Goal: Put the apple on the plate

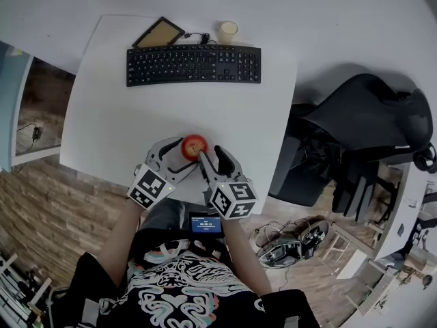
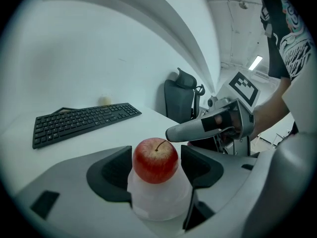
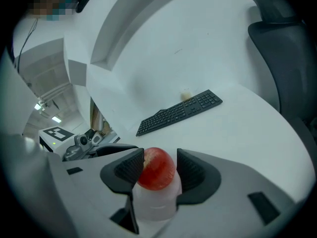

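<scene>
Apple (image 1: 194, 146) sits upright on the white worktop (image 1: 136, 121) near its front edge. Its stem points up with a slight lean, so the stem axis stands about vertical; the fruit is too round to show a longer side.

Left tongs (image 1: 186, 153) are spread to about the apple's width and straddle it at their tips. In the left gripper view the apple covers part of 1 dark pad, and a thin white sliver shows at the other. I cannot tell whether either pad presses it.

Right tongs (image 1: 210, 150) are also parted, with nothing held. Their near fingertip lies just beside the apple, and the right gripper view frames the fruit just past the 2 pads.

Well behind, a black keyboard (image 1: 193, 64) lies across the worktop.
</scene>
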`<state>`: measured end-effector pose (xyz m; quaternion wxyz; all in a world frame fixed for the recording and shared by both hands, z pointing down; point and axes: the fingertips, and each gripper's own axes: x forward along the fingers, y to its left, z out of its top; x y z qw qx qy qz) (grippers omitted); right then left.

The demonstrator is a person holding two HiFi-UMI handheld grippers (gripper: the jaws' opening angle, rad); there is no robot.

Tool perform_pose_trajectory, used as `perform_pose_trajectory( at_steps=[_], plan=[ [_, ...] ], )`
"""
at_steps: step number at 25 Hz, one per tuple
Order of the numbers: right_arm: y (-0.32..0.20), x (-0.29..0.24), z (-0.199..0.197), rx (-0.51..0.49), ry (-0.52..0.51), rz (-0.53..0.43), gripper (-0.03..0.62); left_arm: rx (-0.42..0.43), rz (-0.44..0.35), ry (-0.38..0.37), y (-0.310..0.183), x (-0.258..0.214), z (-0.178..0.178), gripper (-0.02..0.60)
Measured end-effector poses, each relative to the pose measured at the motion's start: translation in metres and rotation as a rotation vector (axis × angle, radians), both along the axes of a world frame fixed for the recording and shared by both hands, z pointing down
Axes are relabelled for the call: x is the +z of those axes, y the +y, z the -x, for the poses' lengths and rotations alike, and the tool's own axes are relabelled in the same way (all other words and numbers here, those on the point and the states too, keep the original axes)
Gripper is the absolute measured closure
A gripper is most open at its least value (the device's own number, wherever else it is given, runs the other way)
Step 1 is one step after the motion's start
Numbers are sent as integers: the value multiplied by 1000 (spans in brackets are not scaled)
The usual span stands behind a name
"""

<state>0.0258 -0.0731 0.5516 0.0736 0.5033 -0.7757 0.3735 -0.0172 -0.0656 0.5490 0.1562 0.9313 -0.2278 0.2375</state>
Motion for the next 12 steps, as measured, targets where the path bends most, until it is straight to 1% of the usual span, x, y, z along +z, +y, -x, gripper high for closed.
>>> perform_pose_trajectory(
  at_steps=[4, 7, 10, 12],
  plan=[
    [1, -6, -5, 21, 3, -19, 368, 4, -36, 84, 2, -20, 1, 282],
    [3, -13, -9, 39, 17, -41, 368, -4, -76, 88, 2, -31, 6, 282],
    [5, -25, -13, 62, 31, -89, 368, -20, -114, 91, 1, -41, 13, 283],
    [6, -34, -17, 79, 51, -123, 388, -39, -126, 110, 1, -48, 16, 284]
  ],
)
